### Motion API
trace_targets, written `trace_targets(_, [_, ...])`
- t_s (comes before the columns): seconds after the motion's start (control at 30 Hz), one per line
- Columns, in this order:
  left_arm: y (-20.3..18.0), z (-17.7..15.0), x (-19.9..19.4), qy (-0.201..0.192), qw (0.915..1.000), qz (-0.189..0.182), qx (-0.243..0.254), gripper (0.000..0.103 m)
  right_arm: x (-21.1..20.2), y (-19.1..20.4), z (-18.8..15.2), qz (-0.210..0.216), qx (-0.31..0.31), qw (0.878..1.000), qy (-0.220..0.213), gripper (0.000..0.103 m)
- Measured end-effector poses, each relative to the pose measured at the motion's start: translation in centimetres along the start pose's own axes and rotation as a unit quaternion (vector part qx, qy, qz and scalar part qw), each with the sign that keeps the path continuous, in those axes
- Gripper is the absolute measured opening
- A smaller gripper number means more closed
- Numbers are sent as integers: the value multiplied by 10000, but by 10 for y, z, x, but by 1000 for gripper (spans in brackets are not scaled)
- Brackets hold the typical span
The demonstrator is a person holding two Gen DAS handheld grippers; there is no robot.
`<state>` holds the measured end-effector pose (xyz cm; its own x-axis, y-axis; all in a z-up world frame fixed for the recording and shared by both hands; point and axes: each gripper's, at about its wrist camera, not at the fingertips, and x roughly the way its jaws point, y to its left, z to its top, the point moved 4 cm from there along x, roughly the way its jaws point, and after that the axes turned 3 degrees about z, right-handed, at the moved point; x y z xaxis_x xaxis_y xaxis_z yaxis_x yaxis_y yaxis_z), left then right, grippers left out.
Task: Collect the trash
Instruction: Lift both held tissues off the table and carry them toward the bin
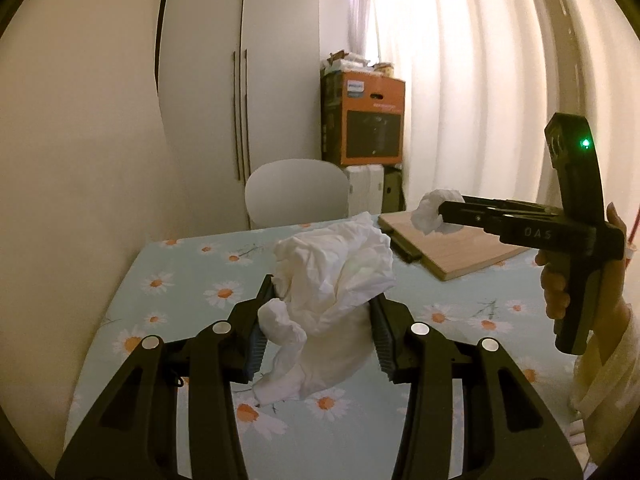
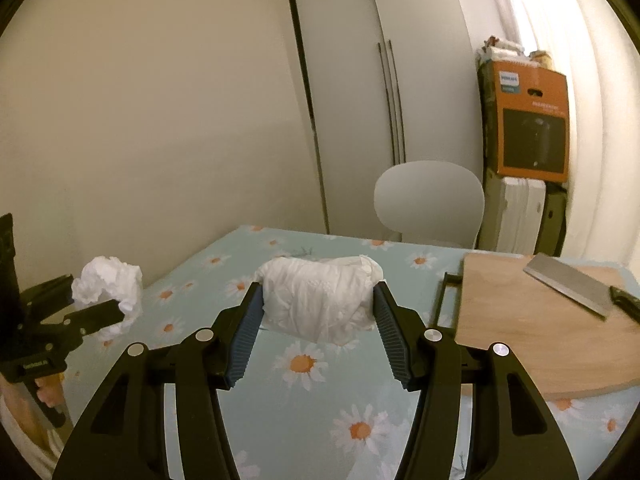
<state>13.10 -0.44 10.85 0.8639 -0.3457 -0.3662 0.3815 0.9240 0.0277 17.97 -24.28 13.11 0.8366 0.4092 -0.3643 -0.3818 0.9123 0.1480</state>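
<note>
Carrying step: left gripper (image 1: 320, 320) clamping crumpled white tissue wad (image 1: 332, 272), right gripper (image 2: 316, 320) pinching bunched white paper wad (image 2: 320, 296); next, seeking bin, none showing toward twelve o'clock.

Warm, yellowish indoor light filled both views, and the brightest source was daylight through the white curtain (image 1: 472, 92), which burned out to glare at its top. The fisheye lenses bent the wardrobe (image 2: 360, 80) and walls into curves and left a dark ring in the corners. Focus was fairly sharp at centre, softer towards the rim, with faint shadows on the table (image 1: 168, 264).
</note>
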Motion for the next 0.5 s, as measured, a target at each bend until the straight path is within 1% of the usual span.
trace_targets(0.1, [-1, -8, -11, -150, 9997, -116, -140, 46, -22, 6, -6, -17, -57, 10000, -69, 52])
trace_targets(0.27, [-12, -20, -31, -346, 9989, -264, -167, 46, -62, 20, -21, 84, -137, 9996, -236, 52])
trace_targets(0.37, [-23, -29, -40, -358, 9987, -368, -52, 46, -88, 31, -34, 162, -229, 9990, -348, 52])
trace_targets(0.43, [-33, -35, -46, -379, 9987, -331, 108, 46, -105, 36, -43, 239, -269, 9985, -418, 52])
trace_targets(0.5, [-41, -41, -50, -348, 9982, -457, 150, 46, -118, 40, -54, 288, -261, 9981, -478, 52])
